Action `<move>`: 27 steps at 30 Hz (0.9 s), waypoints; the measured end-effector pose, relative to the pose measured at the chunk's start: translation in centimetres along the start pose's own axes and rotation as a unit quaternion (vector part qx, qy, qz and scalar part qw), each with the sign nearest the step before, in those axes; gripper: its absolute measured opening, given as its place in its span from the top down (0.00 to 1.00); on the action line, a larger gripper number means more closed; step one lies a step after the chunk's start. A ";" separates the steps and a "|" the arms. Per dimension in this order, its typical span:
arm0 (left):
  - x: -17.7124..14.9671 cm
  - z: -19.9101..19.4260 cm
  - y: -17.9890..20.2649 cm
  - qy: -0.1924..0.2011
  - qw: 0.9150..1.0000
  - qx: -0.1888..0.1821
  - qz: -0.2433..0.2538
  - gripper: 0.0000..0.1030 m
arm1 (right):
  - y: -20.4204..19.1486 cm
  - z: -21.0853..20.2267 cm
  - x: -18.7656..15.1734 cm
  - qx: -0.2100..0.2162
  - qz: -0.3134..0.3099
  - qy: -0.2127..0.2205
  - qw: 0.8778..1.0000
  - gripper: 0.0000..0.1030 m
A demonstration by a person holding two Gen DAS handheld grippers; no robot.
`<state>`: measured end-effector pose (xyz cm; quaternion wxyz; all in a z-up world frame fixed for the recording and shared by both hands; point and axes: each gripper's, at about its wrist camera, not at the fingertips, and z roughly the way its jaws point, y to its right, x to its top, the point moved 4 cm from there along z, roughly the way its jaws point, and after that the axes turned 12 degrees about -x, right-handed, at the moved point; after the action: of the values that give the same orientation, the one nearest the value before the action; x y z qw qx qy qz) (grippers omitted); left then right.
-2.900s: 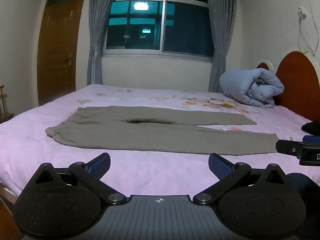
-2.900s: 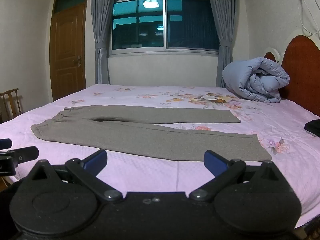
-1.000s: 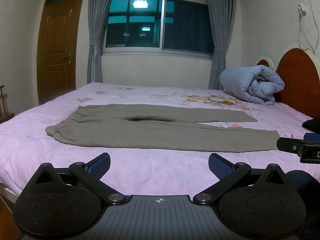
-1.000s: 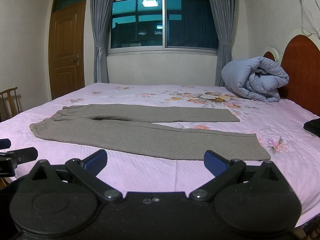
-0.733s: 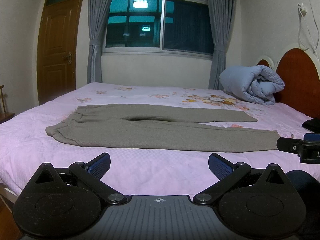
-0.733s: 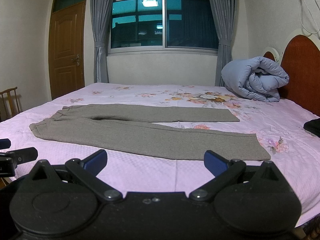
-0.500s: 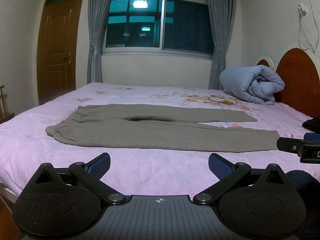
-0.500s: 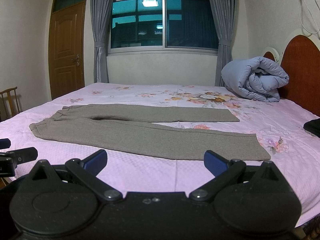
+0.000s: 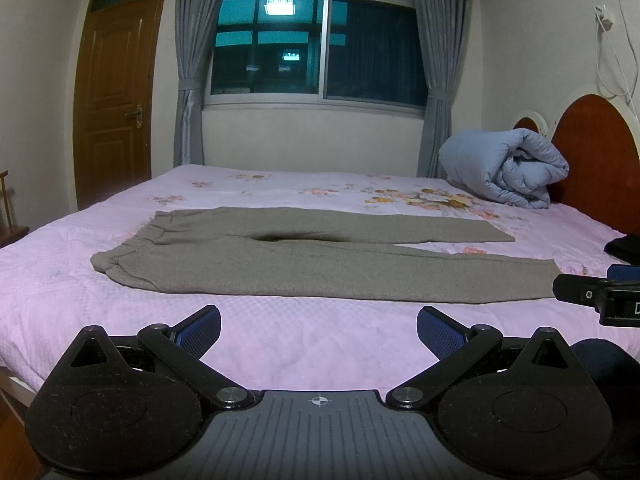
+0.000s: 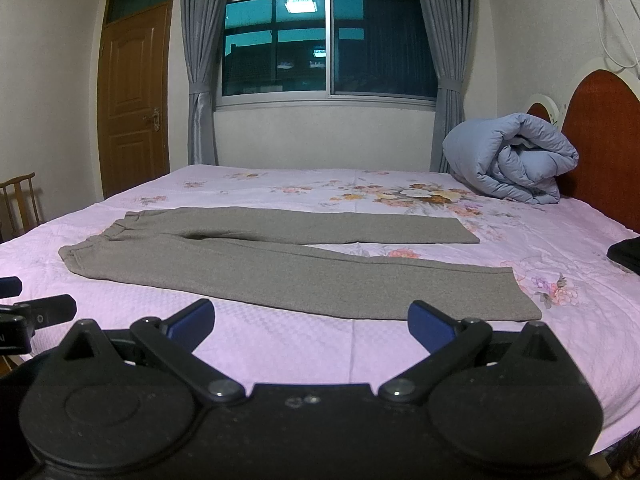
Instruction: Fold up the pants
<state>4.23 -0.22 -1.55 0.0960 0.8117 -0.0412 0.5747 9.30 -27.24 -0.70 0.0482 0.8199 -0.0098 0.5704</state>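
Pants flat on the bed, both grippers waiting.
Grey pants (image 9: 320,264) lie spread on the pink bed (image 9: 280,340); left gripper (image 9: 319,326) and right gripper (image 10: 311,320) hover at its near edge, jaws wide, empty.

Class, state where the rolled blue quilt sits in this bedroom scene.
In both wrist views the rolled blue quilt sits at the bed's far right, against the red-brown headboard and beyond the grey pants.

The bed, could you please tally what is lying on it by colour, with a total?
Grey-brown: 1, the pants
Light blue: 1, the rolled duvet
Black: 1, a dark item at the right edge, too cropped to identify
Total: 3
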 end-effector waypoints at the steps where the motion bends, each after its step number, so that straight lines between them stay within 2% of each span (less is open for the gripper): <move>1: 0.0 0.0 0.0 0.000 1.000 0.000 0.000 0.00 | 0.0 0.0 0.0 0.000 0.000 0.000 1.000 0.06; 10: -0.6 0.2 -0.2 -0.005 1.000 0.006 -0.004 0.00 | 0.0 0.1 0.1 0.001 0.000 -0.001 1.000 0.06; 13: -0.7 0.2 -1.0 -0.002 1.000 0.009 -0.023 0.00 | 0.2 0.1 0.2 0.005 0.004 -0.004 1.000 0.06; 16: -0.8 1.1 -2.3 -0.032 0.998 -0.002 -0.048 0.00 | 0.5 0.3 0.7 0.014 0.012 -0.002 1.000 0.06; 18: -0.6 1.2 -3.3 -0.023 0.998 0.005 -0.060 0.00 | 0.6 1.0 0.7 0.015 0.012 0.003 1.000 0.06; 21: 0.7 2.3 -4.8 -0.017 0.998 0.022 -0.051 0.00 | 0.7 2.5 1.5 0.021 0.013 0.002 1.000 0.06; 25: 2.7 4.3 -8.2 -0.009 0.997 0.026 -0.066 0.00 | 0.6 4.7 3.3 0.026 0.011 0.003 1.000 0.06; 27: 4.2 5.8 -10.1 -0.009 0.997 0.042 -0.069 0.00 | 0.5 5.8 4.5 0.032 0.009 0.008 0.999 0.06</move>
<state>12.74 8.64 -0.55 0.1004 0.8208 0.0385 0.5610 16.25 -28.04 1.52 0.0168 0.8162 0.0012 0.5775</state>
